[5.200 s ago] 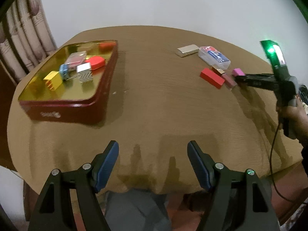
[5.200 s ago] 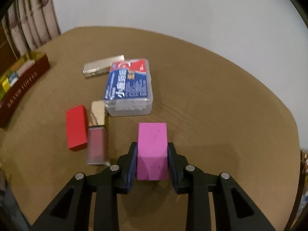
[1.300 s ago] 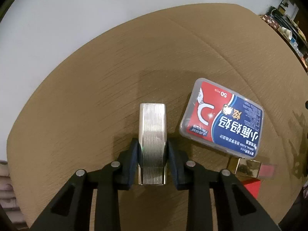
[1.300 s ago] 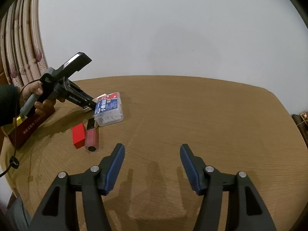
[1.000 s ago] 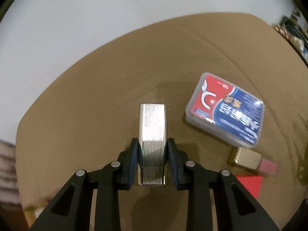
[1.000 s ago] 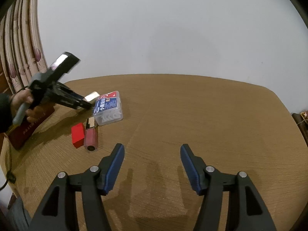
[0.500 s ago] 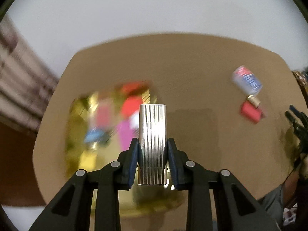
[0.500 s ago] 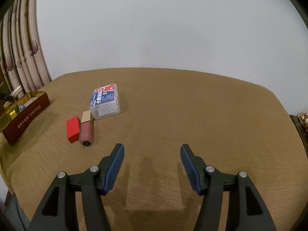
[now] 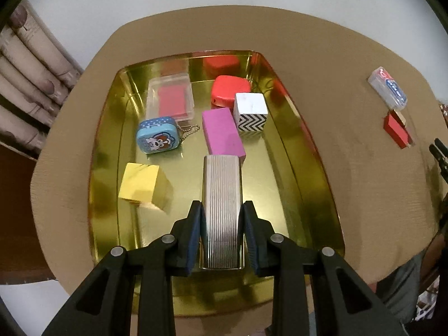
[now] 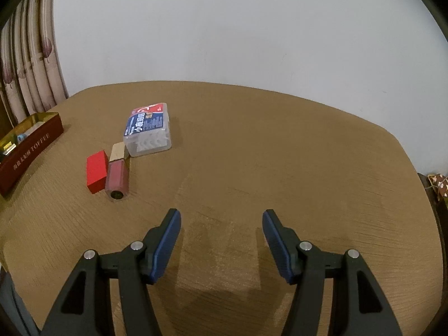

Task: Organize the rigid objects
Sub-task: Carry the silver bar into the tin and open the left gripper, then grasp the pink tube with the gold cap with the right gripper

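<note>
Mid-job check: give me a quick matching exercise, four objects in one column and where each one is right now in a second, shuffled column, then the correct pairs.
Objects:
1. silver ribbed case
2. pink block
3. floss pick box
4. red block

Places:
A. lying in the gold tray, beside the chevron cube
B. on the table, right against the lip gloss tube
C. clamped in the left gripper above the tray
D. on the table, farther from the right gripper than the lip gloss tube

Pairs: 1-C, 2-A, 3-D, 4-B
</note>
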A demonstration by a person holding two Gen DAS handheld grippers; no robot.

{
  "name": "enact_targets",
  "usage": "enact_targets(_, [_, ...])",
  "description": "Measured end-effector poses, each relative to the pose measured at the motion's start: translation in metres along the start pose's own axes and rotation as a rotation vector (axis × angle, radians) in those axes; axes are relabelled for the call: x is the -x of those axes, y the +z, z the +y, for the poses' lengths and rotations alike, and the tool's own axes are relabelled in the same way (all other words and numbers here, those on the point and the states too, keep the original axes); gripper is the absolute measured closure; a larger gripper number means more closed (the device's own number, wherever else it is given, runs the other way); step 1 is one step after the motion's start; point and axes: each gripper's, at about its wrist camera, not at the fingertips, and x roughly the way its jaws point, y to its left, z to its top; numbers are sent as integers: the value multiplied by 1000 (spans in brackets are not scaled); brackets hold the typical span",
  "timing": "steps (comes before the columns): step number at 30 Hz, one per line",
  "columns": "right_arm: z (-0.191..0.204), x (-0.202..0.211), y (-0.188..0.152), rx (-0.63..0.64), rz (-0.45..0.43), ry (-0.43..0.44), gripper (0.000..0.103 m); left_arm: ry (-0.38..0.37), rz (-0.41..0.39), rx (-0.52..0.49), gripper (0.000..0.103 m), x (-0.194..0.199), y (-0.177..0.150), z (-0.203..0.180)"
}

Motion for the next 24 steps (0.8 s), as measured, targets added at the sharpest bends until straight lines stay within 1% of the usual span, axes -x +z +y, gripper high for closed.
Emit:
enact_targets(4, [0, 2, -2, 0, 0, 2, 41, 65, 0, 2, 75, -6, 1, -1])
enact_targets(5, [-1, 2, -3, -2, -1, 4, 41, 62, -6, 4, 74, -5, 1, -2])
enact_targets(6, [-2, 2, -3, -3, -1, 6, 41, 62, -15, 2, 72, -3, 1, -2])
enact_targets(7, [-2, 3, -3, -5, -2, 6, 41, 77, -24, -3, 69, 0, 0, -3])
enact_targets(8, [-3, 5, -4, -6, -3, 5, 41, 110, -36, -6, 67, 4, -1, -3])
enact_targets(9, [-3, 5, -4, -8, -4, 4, 41, 145, -50, -5, 60, 8, -3, -3])
enact_targets(10, [-3, 5, -4, -9, -6, 6, 41, 157, -59, 0, 58, 12, -4, -3])
enact_targets(11, [-3, 6, -4, -11, -7, 5, 41, 165, -72, 9, 58, 17, -6, -4])
enact_targets(13, [-4, 6, -4, -14, -10, 10, 40, 194, -128, 23, 58, 36, -11, -12])
enact_targets(14, [-4, 7, -4, -15, -12, 12, 40, 192, -153, 24, 58, 45, -14, -17])
enact_targets(16, [-4, 9, -4, -16, -18, 16, 40, 148, -215, 16, 58, 68, -21, -41])
enact_targets(18, [-3, 13, -5, -14, -28, 30, 40, 116, -257, 11, 58, 83, -27, -66])
enact_targets(19, [-3, 15, -5, -8, -32, 45, 40, 78, -274, 7, 58, 90, -29, -76])
enact_targets(20, [-1, 17, -5, 3, -35, 60, 40, 11, -293, -6, 58, 96, -34, -95])
enact_targets(22, [7, 19, -4, 38, -20, 85, 40, -46, -318, -9, 58, 99, -41, -116])
enact_targets(24, [16, 22, -2, 49, -4, 148, 40, -111, -328, -32, 58, 93, -49, -144])
